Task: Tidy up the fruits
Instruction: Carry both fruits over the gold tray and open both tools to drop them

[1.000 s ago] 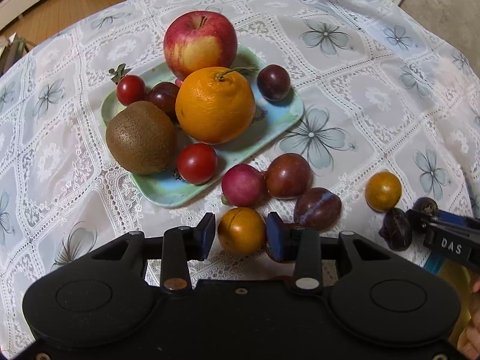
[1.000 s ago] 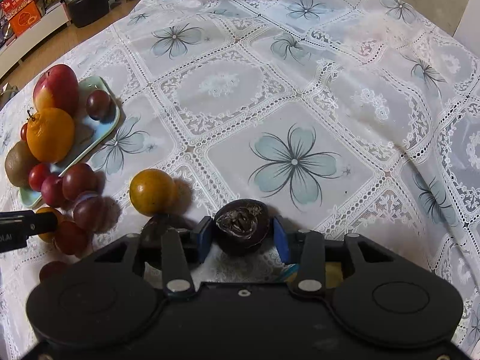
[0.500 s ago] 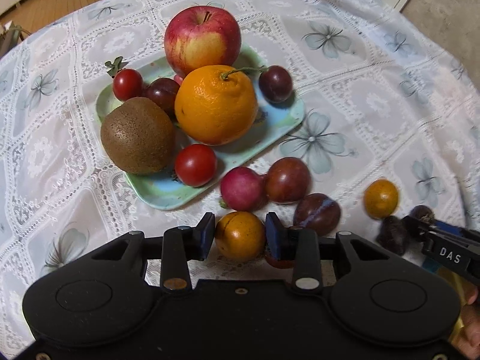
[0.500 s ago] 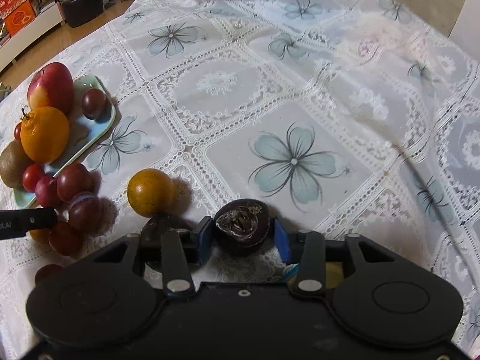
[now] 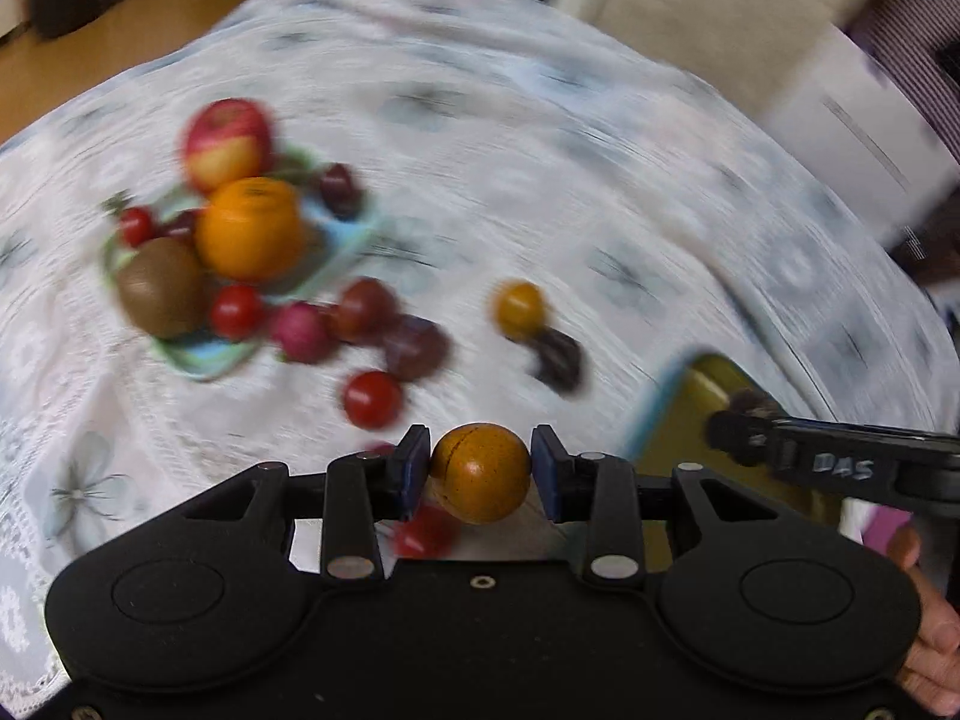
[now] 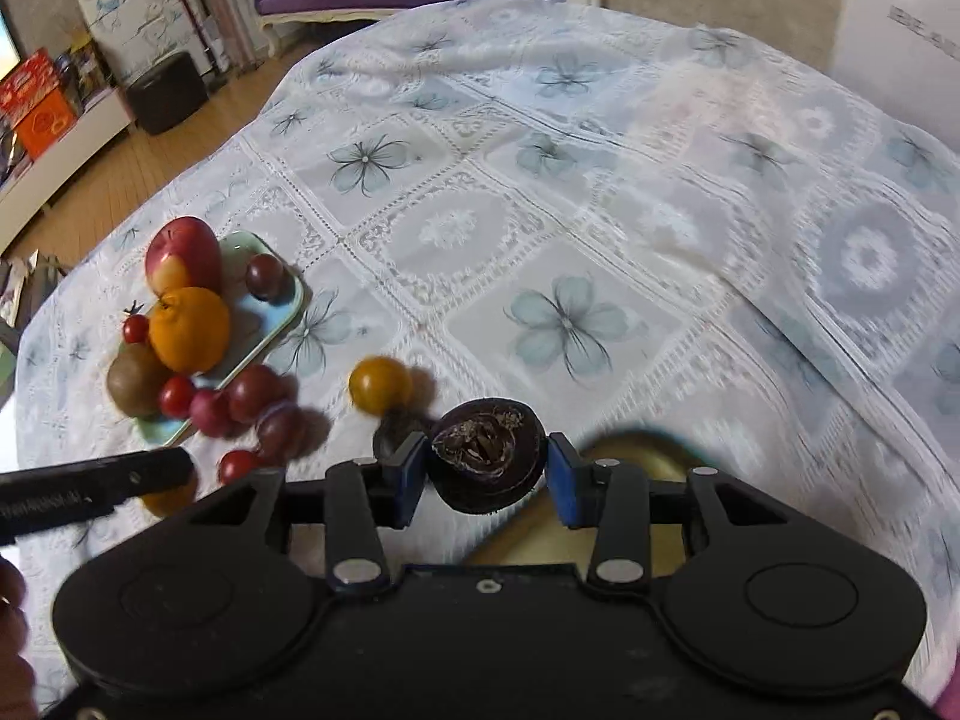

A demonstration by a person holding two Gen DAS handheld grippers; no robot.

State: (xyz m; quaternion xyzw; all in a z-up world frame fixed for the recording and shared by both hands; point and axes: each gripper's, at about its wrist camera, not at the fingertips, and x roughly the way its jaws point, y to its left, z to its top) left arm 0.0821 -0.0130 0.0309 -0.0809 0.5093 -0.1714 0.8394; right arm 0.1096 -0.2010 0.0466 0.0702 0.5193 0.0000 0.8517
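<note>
The left tool (image 5: 480,468) is clamping a small orange fruit (image 5: 480,473) above the counter (image 5: 540,150). The right tool (image 6: 487,465), lettered "DAS" on its side, is gripping a dark wrinkled fruit (image 6: 487,455) over a yellow tray (image 6: 636,462).

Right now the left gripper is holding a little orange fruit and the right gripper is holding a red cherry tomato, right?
Not quite. The right wrist view shows the right gripper shut on a dark brown, wrinkled fruit, not a red cherry tomato. The rest holds: in the left wrist view the left gripper clamps the small orange fruit.
</note>
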